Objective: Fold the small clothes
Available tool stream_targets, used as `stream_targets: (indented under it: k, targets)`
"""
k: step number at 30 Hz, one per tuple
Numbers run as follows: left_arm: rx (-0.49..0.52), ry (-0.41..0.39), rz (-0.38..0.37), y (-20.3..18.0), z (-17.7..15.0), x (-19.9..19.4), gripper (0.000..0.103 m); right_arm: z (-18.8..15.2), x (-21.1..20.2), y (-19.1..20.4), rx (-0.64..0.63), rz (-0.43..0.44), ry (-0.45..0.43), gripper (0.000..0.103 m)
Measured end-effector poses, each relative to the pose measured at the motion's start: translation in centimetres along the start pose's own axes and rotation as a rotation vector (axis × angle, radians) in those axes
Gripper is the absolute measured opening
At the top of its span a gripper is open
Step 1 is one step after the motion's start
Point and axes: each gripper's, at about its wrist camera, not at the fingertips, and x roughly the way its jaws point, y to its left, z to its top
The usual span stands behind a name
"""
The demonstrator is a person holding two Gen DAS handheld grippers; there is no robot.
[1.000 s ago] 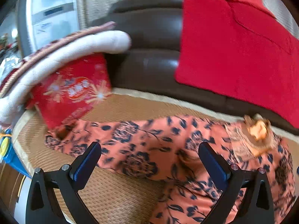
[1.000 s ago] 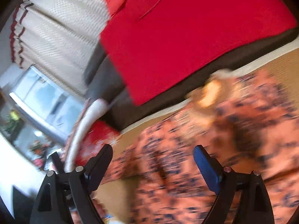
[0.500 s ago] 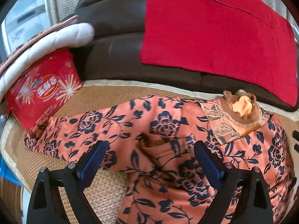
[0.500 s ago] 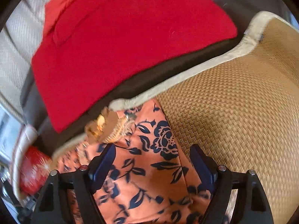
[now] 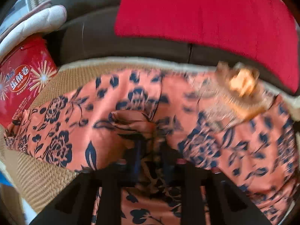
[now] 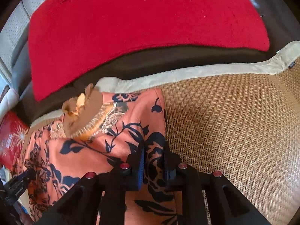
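In the left wrist view, we see our left gripper (image 5: 151, 150) with its jaws drawn narrow and pinched on a fold of the orange floral garment (image 5: 78, 116). The garment spreads across the woven mat (image 5: 43, 180) ahead of the gripper and to both sides of it, one sleeve reaching far out to the left. The garment's tan lace collar (image 5: 238, 86) lies ahead and to the right of the gripper, blurred. A red snack box (image 5: 22, 78) stands far left, touching the sleeve end, with a white padded cushion (image 5: 35, 24) above it. Beyond the mat rises the dark brown sofa back (image 5: 90, 37), draped with a red cloth (image 5: 206, 13).

In the right wrist view, our right gripper (image 6: 152, 159) is likewise closed down narrow, clamped on the garment's right edge (image 6: 153, 168), with the cloth bunched between its blue-lined fingers (image 6: 141, 168). The garment (image 6: 78, 155) extends from the gripper to the left, and the collar (image 6: 84, 112) sits ahead and to the left. To the right of the gripper we see only bare woven mat (image 6: 234, 131) with its pale fabric border (image 6: 206, 71). The red cloth (image 6: 140, 18) hangs over the sofa back straight ahead, and the snack box (image 6: 11, 136) shows at the far left edge.
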Motion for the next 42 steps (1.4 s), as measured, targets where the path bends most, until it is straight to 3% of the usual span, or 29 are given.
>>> stream_targets:
  k: [5,7,9,10,12,15,17,24,29,35,42]
  targets:
    - [-0.022,-0.229,-0.075,0.3,1.4,-4.5,0.012,1.2,-3.4,-1.2,0.088,0.025,-0.133,0.013]
    - [0.02,-0.367,-0.062,-0.1,1.5,-6.8,0.012,1.4,-4.1,-2.7,0.141,-0.022,-0.187,0.004]
    - [0.08,-0.488,-0.022,-0.7,1.2,-8.2,0.013,1.2,-4.1,-5.1,0.229,-0.08,-0.206,0.003]
    - [0.102,-0.48,-0.001,-1.0,1.1,-7.9,0.014,1.0,-3.5,-6.5,0.286,-0.074,-0.192,0.003]
    - [0.117,-0.384,0.018,-1.0,1.1,-6.1,0.015,0.3,-2.4,-8.4,0.38,-0.007,-0.157,0.003]
    - [0.051,-0.196,0.001,0.8,1.0,-3.4,0.017,0.5,-3.2,-7.4,0.377,0.116,-0.16,0.007]
    - [0.002,-0.132,-0.009,2.3,0.0,-3.1,0.023,0.8,-3.6,-5.3,0.336,0.17,-0.142,0.008]
    - [-0.144,-0.18,0.153,9.5,-1.9,-6.9,0.039,-0.8,-3.1,2.6,0.158,0.261,-0.023,0.008]
    - [-0.367,-0.188,0.24,17.7,-3.8,-9.4,0.075,-3.3,-2.7,7.8,0.088,0.315,0.026,0.008]
    - [-0.645,-0.104,0.171,27.7,-7.9,-10.1,0.076,-6.5,-4.9,12.7,0.017,0.41,0.049,0.008]
    - [-0.805,-0.049,0.057,32.9,-11.1,-8.4,0.076,-9.9,-10.3,15.9,-0.07,0.523,-0.05,0.008]
